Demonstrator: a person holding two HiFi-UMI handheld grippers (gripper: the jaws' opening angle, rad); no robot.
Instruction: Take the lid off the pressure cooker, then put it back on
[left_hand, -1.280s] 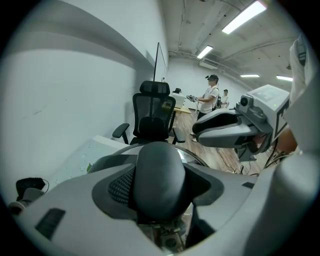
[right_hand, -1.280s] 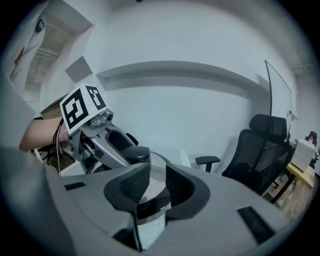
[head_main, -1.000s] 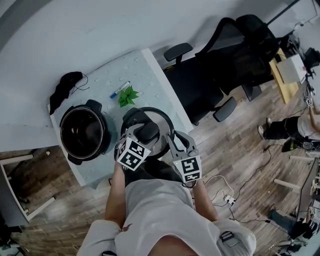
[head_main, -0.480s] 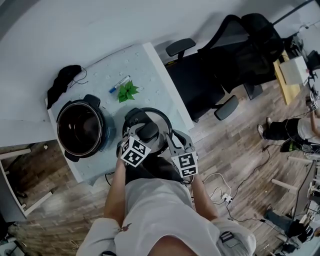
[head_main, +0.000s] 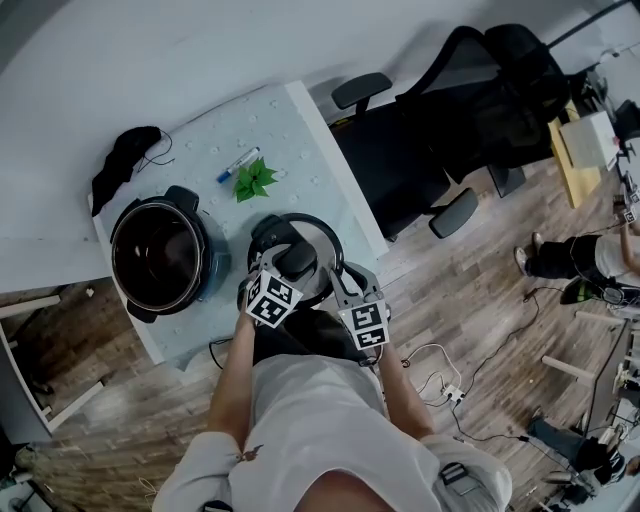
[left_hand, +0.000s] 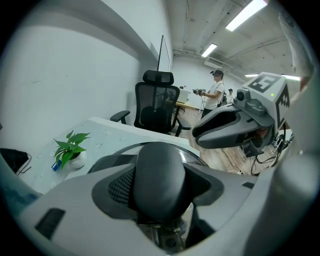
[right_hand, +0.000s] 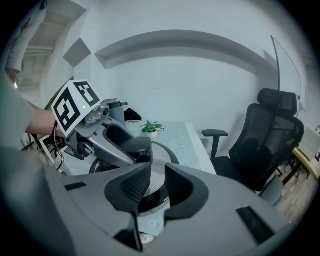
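The open pressure cooker pot (head_main: 162, 258) stands at the table's left, its dark inside showing. Its round lid (head_main: 320, 238) with a black knob is held over the table's near right part, beside the pot. My left gripper (head_main: 284, 266) is shut on the knob (left_hand: 160, 180), which fills the space between its pads. My right gripper (head_main: 336, 280) grips the lid's right rim (right_hand: 161, 156), its pads close together over the edge. From the right gripper view, the left gripper (right_hand: 120, 145) sits on the knob.
A small green plant (head_main: 255, 183), a blue marker pen (head_main: 238, 165) and a black cloth (head_main: 122, 160) lie on the pale table (head_main: 290, 130) behind the lid. Black office chairs (head_main: 420, 150) stand to the right. A person (head_main: 570, 255) sits further off.
Both grippers have sunk with the lid between them, bringing it lower toward the table. Their grips look unchanged.
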